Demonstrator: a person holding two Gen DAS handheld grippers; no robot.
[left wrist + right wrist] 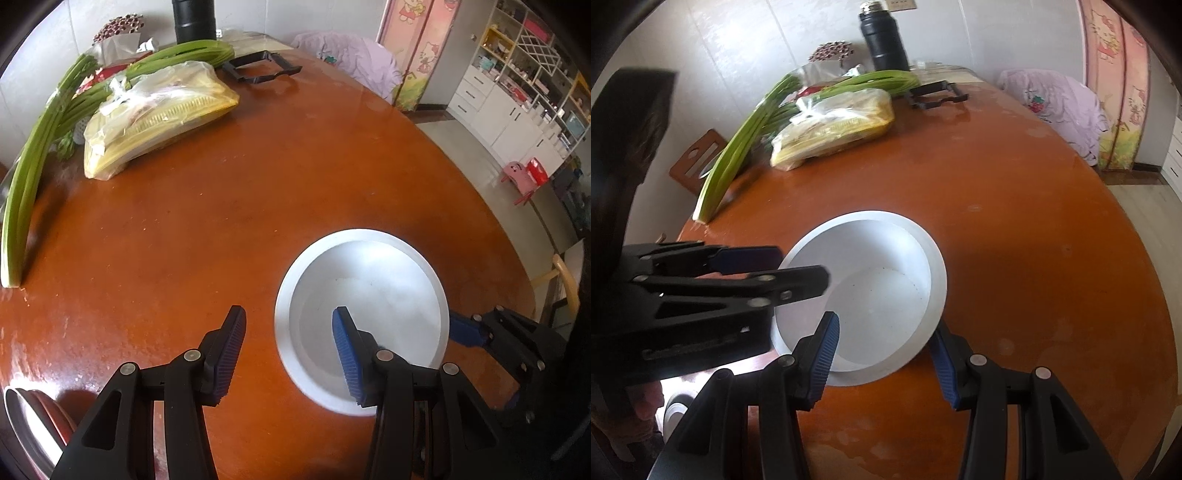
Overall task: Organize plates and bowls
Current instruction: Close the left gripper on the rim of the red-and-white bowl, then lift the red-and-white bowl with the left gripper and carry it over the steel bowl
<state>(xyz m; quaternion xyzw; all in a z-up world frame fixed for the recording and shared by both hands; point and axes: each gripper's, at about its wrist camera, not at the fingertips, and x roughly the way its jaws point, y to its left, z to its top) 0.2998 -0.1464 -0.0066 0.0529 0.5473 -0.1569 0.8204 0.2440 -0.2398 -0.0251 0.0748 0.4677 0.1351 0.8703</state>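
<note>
White round bowl (369, 295), smooth and matte, on glossy orange-brown bench (221, 221). Left claw (288, 310) released, straddling the rim, one ribbed blue pad (347, 354) over the inside. Right claw (886, 321) released too, astride the opposite rim. Well apart, at the back: long green celery (22, 206), crinkled plastic bag (159, 110) with yellow contents, black cylindrical flask (884, 37), flat black frame (258, 66).

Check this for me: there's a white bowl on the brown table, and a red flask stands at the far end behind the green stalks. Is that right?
Not quite. The flask is black, not red; the right wrist view shows it plainly. The rest holds: a white bowl sits on the brown table, and the flask stands at the far end behind the green stalks.
</note>
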